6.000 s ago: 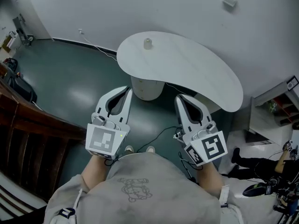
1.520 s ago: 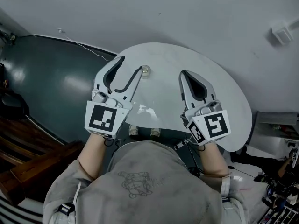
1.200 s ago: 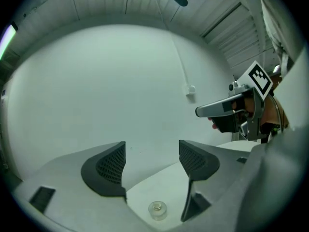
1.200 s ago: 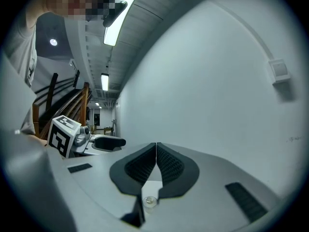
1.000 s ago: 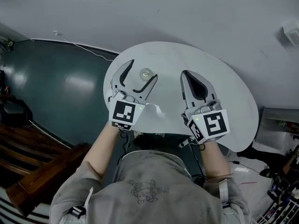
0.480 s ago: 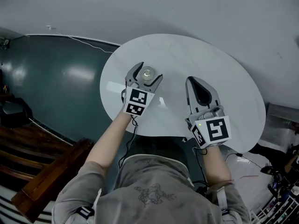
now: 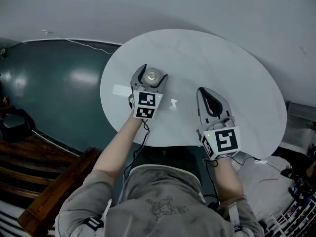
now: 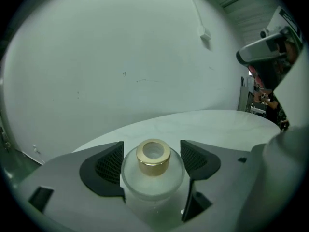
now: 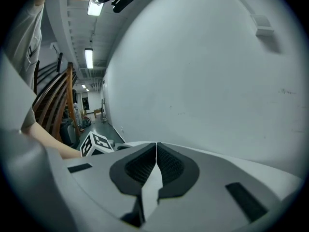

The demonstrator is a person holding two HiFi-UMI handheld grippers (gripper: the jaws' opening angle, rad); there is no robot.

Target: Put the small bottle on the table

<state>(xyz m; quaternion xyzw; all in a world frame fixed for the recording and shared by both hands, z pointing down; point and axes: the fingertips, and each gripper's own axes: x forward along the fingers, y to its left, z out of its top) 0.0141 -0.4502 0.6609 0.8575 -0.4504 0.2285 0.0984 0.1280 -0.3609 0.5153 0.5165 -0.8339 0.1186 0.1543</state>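
Note:
A small frosted glass bottle (image 7: 151, 75) with a gold cap stands upright on the round white table (image 7: 222, 58), near its left side. My left gripper (image 7: 152, 70) is shut on the bottle, one jaw against each side. In the left gripper view the bottle (image 8: 153, 173) fills the gap between the dark pads (image 8: 104, 166), with the table (image 8: 217, 124) beyond. My right gripper (image 7: 205, 91) hovers over the table's near right part, shut and holding nothing. In the right gripper view, its pads (image 9: 169, 166) meet at the right gripper (image 9: 156, 146).
A grey wall (image 7: 197, 4) curves behind the table. Dark green floor (image 7: 49, 83) lies to the left, with a thin cable (image 7: 74, 42) along the wall. Brown wooden steps (image 7: 34, 181) are at the lower left. Clutter (image 7: 301, 181) sits at the far right.
My left gripper came down over the bottle and its jaws narrowed onto it. The right gripper stayed shut and drifted slightly nearer. Six seconds ago both grippers were well short of the table.

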